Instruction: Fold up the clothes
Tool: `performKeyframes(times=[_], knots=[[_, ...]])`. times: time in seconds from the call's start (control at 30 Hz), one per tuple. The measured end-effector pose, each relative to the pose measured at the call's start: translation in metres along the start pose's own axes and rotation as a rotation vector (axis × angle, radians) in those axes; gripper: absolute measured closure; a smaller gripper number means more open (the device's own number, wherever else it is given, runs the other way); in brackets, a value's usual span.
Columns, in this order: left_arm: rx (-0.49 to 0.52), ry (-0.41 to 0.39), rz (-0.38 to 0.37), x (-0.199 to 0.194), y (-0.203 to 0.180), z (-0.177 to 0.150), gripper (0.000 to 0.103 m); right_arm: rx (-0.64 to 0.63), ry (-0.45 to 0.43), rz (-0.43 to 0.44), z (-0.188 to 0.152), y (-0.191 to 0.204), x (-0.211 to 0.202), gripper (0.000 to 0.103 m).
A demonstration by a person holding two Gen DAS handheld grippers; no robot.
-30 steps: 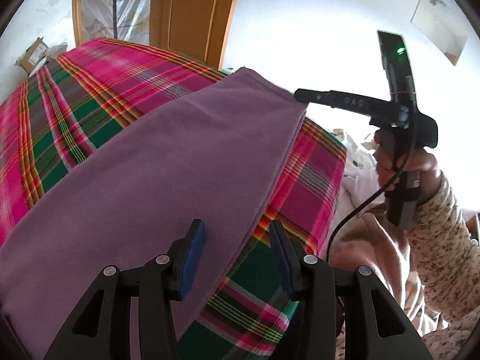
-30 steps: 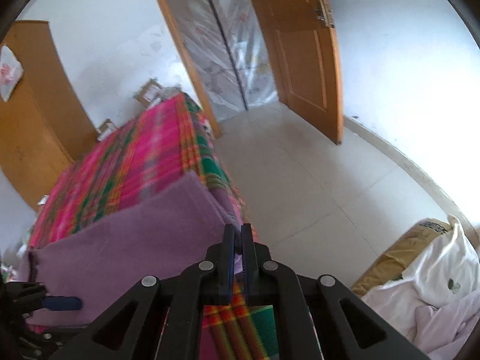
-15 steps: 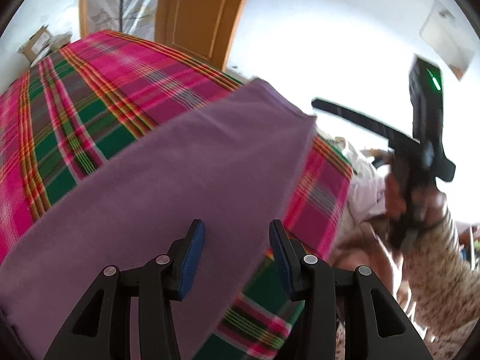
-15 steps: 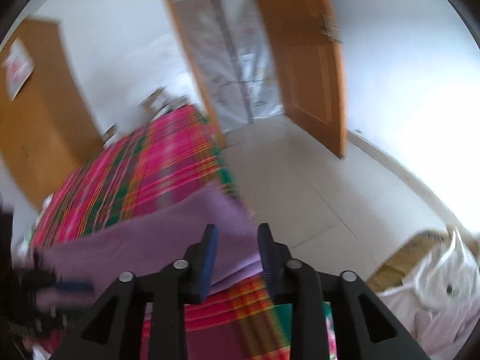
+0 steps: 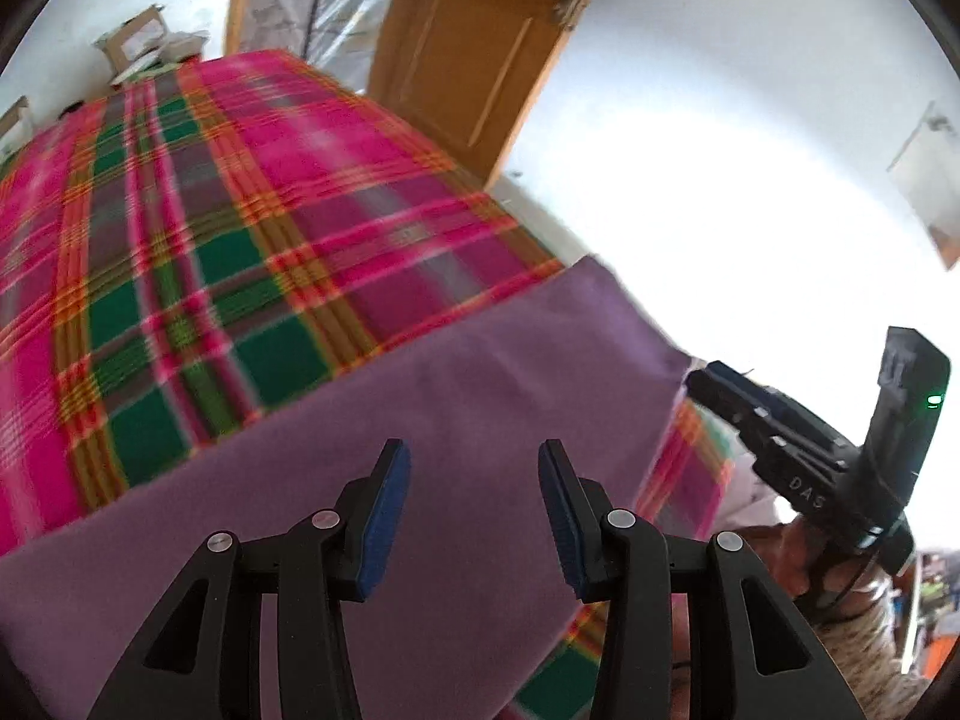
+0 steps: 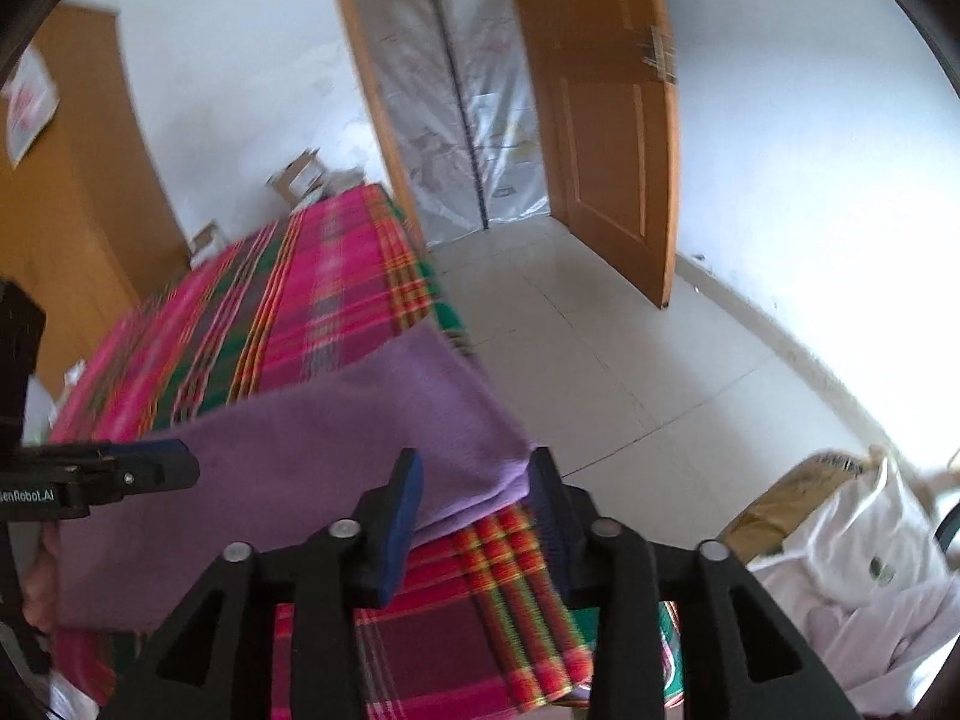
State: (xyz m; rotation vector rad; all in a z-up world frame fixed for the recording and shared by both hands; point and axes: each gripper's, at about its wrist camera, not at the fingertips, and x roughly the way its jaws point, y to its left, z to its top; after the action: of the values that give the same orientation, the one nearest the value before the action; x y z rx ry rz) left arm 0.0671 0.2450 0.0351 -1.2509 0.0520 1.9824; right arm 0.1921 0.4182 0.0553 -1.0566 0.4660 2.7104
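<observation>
A purple cloth point(image 5: 420, 420) lies folded flat across the near end of a pink and green plaid bed point(image 5: 210, 210). My left gripper point(image 5: 474, 480) hovers above the cloth's middle, open, with nothing between its blue pads. The right gripper point(image 5: 738, 396) shows in the left wrist view at the cloth's right corner. In the right wrist view my right gripper point(image 6: 474, 498) has its jaws opening; the folded corner of the purple cloth point(image 6: 336, 450) rests on the bed between the fingers, untouched by the pads. The left gripper point(image 6: 150, 468) shows at the cloth's left end.
Beyond the bed stand an open wooden door point(image 6: 606, 120) and a plastic-covered doorway point(image 6: 456, 90). Pale tiled floor point(image 6: 630, 360) runs along the bed's right side. A pile of white clothes point(image 6: 870, 570) lies at lower right. Cardboard boxes point(image 5: 144, 42) sit past the bed's far end.
The right gripper went from shut on the cloth's corner to open, and the corner now rests on the bed. The left gripper moved from the cloth's edge to over its middle.
</observation>
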Motion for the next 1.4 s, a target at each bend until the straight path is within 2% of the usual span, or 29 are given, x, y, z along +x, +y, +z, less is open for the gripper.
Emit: performKeyframes(times=[0.1, 0.23, 0.3, 0.43, 0.57, 0.8, 0.93, 0.97, 1.2, 1.4], knots=[[0.000, -0.001, 0.004, 0.007, -0.002, 0.008, 0.057, 0.081, 0.024, 0.019, -0.001, -0.014, 0.007, 0.059], [-0.001, 0.046, -0.066, 0.024, -0.004, 0.018, 0.057, 0.181, 0.051, 0.072, -0.005, -0.027, 0.019, 0.057], [-0.011, 0.053, -0.051, 0.030, -0.005, 0.021, 0.057, 0.216, 0.051, 0.096, -0.005, -0.032, 0.023, 0.055], [-0.009, 0.070, -0.094, 0.041, -0.010, 0.029, 0.057, 0.243, 0.045, 0.099, -0.007, -0.034, 0.026, 0.055], [0.005, 0.073, -0.096, 0.047, -0.013, 0.033, 0.057, 0.171, 0.036, 0.019, -0.007, -0.023, 0.028, 0.064], [0.022, 0.073, -0.080, 0.048, -0.018, 0.034, 0.057, 0.078, 0.000, -0.085, -0.009, -0.002, 0.027, 0.072], [0.017, 0.072, -0.074, 0.048, -0.019, 0.034, 0.057, 0.013, -0.017, -0.126, -0.008, 0.011, 0.028, 0.084], [0.020, 0.071, -0.074, 0.048, -0.020, 0.033, 0.057, 0.008, -0.017, -0.121, -0.008, 0.013, 0.028, 0.089], [0.016, 0.073, -0.084, 0.047, -0.017, 0.035, 0.057, -0.003, -0.082, -0.070, -0.010, 0.014, 0.016, 0.093], [-0.040, 0.095, -0.141, 0.042, -0.011, 0.038, 0.057, -0.150, -0.174, -0.012, -0.017, 0.045, -0.003, 0.093]])
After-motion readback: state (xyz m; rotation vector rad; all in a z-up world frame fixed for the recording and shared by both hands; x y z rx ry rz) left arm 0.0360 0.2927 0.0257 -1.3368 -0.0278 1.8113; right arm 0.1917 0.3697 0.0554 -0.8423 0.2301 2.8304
